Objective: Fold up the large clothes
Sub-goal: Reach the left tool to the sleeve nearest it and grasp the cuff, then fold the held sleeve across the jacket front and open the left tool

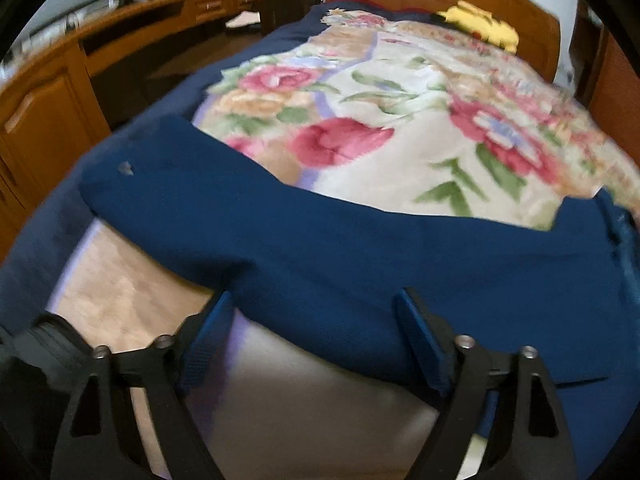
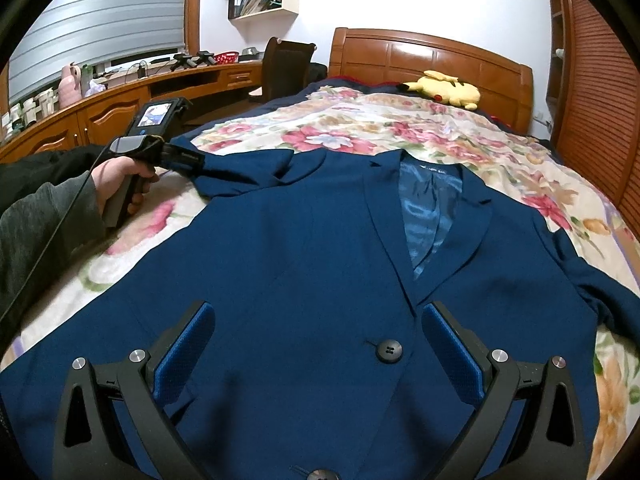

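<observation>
The navy jacket lies face up on the floral bed, soft, lined (likely slippery inside) and floppy, so with my left claw spread over its sleeve and my right claw spread empty, I'd pinch the sleeve's cuff.

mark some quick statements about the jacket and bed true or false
1. The blue jacket lies front side up on the floral blanket. True.
2. The yellow plush toy sits on the jacket. False: it lies near the headboard, apart from the jacket.
3. The left gripper has its jaws over the jacket's sleeve. True.
4. The right gripper is clamped shut on a button. False: its jaws stand open, with the button between them.
5. The jacket is folded in half. False: it lies spread out.
</observation>
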{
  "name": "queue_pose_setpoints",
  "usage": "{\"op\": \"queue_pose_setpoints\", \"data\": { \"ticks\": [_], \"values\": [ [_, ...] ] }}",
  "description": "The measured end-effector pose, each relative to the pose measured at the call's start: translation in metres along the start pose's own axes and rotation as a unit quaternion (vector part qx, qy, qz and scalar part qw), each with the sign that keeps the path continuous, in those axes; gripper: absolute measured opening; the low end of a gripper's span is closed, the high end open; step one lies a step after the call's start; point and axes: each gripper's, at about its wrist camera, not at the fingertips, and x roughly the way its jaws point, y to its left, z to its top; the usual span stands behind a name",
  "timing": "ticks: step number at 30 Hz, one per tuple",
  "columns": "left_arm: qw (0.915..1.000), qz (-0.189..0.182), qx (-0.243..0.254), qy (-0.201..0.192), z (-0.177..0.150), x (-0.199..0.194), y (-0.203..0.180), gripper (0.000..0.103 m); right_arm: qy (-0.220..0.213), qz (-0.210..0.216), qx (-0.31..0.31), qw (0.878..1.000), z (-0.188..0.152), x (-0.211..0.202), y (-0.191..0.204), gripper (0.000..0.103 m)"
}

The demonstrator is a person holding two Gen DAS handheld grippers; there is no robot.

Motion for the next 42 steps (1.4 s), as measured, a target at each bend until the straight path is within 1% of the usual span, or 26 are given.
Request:
{"op": "queue_pose_setpoints", "data": {
  "ticks": [1, 2, 3, 5, 6, 7, 9, 12, 14, 16, 18, 20, 24, 27, 29, 30, 31, 32, 34, 35, 36, 37, 38, 40, 42],
  "values": [
    [0.9999, -0.011, -0.005, -0.002, -0.001, 0.000, 0.000, 0.068, 0.000, 0.000, 0.000, 1.000, 0.000, -0.001, 0.000, 0.103],
    [0.9997, -0.022, -0.001, -0.004, -0.002, -0.002, -0.001, 0.056, 0.000, -0.001, 0.001, 1.000, 0.000, -0.001, 0.000, 0.103],
    [0.9996, -0.026, 0.004, -0.005, -0.003, -0.002, -0.003, 0.053, 0.000, -0.001, 0.001, 1.000, 0.000, -0.001, 0.000, 0.103],
    [0.9994, -0.027, 0.017, -0.012, -0.004, -0.006, -0.010, 0.026, 0.001, -0.001, 0.002, 1.000, 0.000, 0.000, -0.001, 0.103],
    [0.9991, -0.031, 0.023, -0.019, -0.005, -0.012, -0.014, 0.017, 0.003, -0.002, 0.002, 1.000, 0.000, 0.002, -0.002, 0.103],
    [0.9988, -0.034, 0.027, -0.023, -0.004, -0.015, -0.016, 0.011, 0.005, -0.003, 0.002, 1.000, 0.000, 0.003, -0.003, 0.103],
    [0.9977, -0.020, 0.050, -0.041, -0.006, -0.030, -0.028, 0.010, 0.007, 0.000, 0.004, 1.000, 0.000, 0.003, -0.004, 0.103],
    [0.9943, -0.023, 0.078, -0.070, -0.009, -0.059, -0.047, 0.010, 0.002, 0.001, 0.007, 1.000, 0.000, 0.001, -0.005, 0.103],
    [0.9903, -0.020, 0.104, -0.090, -0.015, -0.085, -0.065, 0.010, -0.001, 0.001, 0.009, 1.000, 0.000, -0.001, -0.006, 0.103],
    [0.9855, -0.027, 0.132, -0.104, -0.023, -0.113, -0.084, 0.010, -0.003, -0.002, 0.011, 1.000, 0.000, -0.002, -0.007, 0.103],
    [0.9809, -0.036, 0.154, -0.113, -0.030, -0.135, -0.099, 0.010, -0.006, -0.007, 0.014, 1.000, -0.001, -0.003, -0.008, 0.103],
    [0.9746, -0.045, 0.183, -0.121, -0.044, -0.162, -0.118, 0.010, -0.009, -0.010, 0.018, 1.000, -0.001, -0.005, -0.011, 0.103],
    [0.9647, -0.058, 0.225, -0.124, -0.069, -0.197, -0.143, 0.010, -0.017, -0.014, 0.027, 0.999, -0.001, -0.009, -0.014, 0.103],
    [0.9616, -0.058, 0.240, -0.120, -0.083, -0.214, -0.152, 0.010, -0.021, -0.016, 0.030, 0.999, -0.002, -0.012, -0.015, 0.103],
    [0.9596, -0.055, 0.249, -0.120, -0.092, -0.223, -0.156, 0.018, -0.024, -0.015, 0.032, 0.999, -0.003, -0.014, -0.015, 0.103],
    [0.9593, -0.062, 0.249, -0.117, -0.097, -0.228, -0.155, 0.020, -0.026, -0.014, 0.033, 0.999, -0.003, -0.014, -0.015, 0.103],
    [0.9597, -0.067, 0.247, -0.115, -0.101, -0.230, -0.154, 0.027, -0.027, -0.013, 0.034, 0.999, -0.003, -0.015, -0.016, 0.103],
    [0.9605, -0.077, 0.244, -0.110, -0.106, -0.233, -0.150, 0.037, -0.027, -0.011, 0.035, 0.999, -0.003, -0.015, -0.016, 0.103],
    [0.9601, -0.083, 0.242, -0.113, -0.114, -0.238, -0.148, 0.050, -0.028, -0.008, 0.036, 0.999, -0.004, -0.015, -0.016, 0.103],
    [0.9588, -0.082, 0.245, -0.119, -0.119, -0.242, -0.143, 0.058, -0.028, -0.007, 0.036, 0.999, -0.004, -0.016, -0.017, 0.103],
    [0.9580, -0.081, 0.246, -0.123, -0.121, -0.245, -0.143, 0.062, -0.028, -0.007, 0.037, 0.999, -0.004, -0.016, -0.017, 0.103],
    [0.9571, -0.082, 0.246, -0.130, -0.124, -0.248, -0.139, 0.074, -0.029, -0.007, 0.037, 0.999, -0.003, -0.017, -0.017, 0.103],
    [0.9564, -0.087, 0.242, -0.138, -0.128, -0.252, -0.133, 0.080, -0.030, -0.007, 0.038, 0.999, -0.003, -0.017, -0.017, 0.103],
    [0.9556, -0.095, 0.239, -0.145, -0.132, -0.257, -0.124, 0.081, -0.031, -0.006, 0.038, 0.999, -0.003, -0.019, -0.017, 0.103],
    [0.9557, -0.092, 0.235, -0.152, -0.135, -0.258, -0.119, 0.081, -0.033, -0.004, 0.039, 0.999, -0.004, -0.020, -0.017, 0.103]
  ]
}}
